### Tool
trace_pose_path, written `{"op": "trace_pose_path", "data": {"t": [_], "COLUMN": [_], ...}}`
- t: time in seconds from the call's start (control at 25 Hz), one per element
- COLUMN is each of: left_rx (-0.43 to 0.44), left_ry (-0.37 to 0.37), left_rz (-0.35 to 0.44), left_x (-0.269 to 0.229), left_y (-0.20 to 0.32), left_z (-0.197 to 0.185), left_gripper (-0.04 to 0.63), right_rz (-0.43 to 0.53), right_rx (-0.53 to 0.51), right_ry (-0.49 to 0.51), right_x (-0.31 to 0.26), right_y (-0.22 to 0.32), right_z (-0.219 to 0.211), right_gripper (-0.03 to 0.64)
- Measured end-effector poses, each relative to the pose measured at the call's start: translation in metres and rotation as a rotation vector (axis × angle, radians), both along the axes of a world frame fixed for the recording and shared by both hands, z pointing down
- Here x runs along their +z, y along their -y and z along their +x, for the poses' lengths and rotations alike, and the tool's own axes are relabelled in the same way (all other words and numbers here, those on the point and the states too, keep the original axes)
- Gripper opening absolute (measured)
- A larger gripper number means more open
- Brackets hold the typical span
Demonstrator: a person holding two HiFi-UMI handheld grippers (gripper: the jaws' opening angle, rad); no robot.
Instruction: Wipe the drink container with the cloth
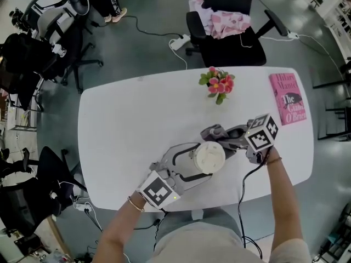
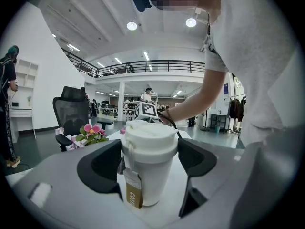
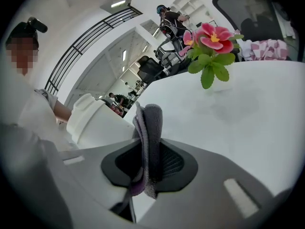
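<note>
Drink cup (image 2: 148, 149) stands upright on the white bench (image 1: 120, 119), near the front edge, long axis vertical, lid facing up. A brown tag hangs down its front side.
Left gripper (image 2: 149, 163): jaws closed against both sides of the cup just below the lid.
Right gripper (image 3: 148, 163): jaws pinched on a folded grey cloth (image 3: 150, 125), whose fold sticks out past the jaws. It sits just beside the cup's right side; cloth-to-cup contact not clear.
Flower pot (image 1: 218, 84) and pink book (image 1: 288, 98) sit farther back on the bench, well apart from the cup.
</note>
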State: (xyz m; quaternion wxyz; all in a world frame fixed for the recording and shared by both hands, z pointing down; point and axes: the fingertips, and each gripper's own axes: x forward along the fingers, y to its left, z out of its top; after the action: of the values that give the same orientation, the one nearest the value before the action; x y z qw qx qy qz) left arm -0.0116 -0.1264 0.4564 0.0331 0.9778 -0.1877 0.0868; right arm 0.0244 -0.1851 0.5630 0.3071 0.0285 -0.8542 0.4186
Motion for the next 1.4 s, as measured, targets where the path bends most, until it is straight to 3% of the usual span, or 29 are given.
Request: {"op": "trace_pose_path", "data": {"t": [1.0,1.4], "left_rx": [0.002,-0.007], "left_ry": [0.004,0.006], "left_rz": [-0.002,-0.016], "left_x": [0.002,0.002], "left_y": [0.002,0.001], "left_z": [0.0,0.001], "left_gripper": [0.376,0.376], "right_rz": [-0.026,0.069], "right_rx": [0.058,0.036], "right_ry": [-0.052,-0.082], "right_x": [0.046,0.009], "right_y": [-0.002,0.007], "right_z": [-0.001,0.008], "right_gripper": [0.071,0.071]}}
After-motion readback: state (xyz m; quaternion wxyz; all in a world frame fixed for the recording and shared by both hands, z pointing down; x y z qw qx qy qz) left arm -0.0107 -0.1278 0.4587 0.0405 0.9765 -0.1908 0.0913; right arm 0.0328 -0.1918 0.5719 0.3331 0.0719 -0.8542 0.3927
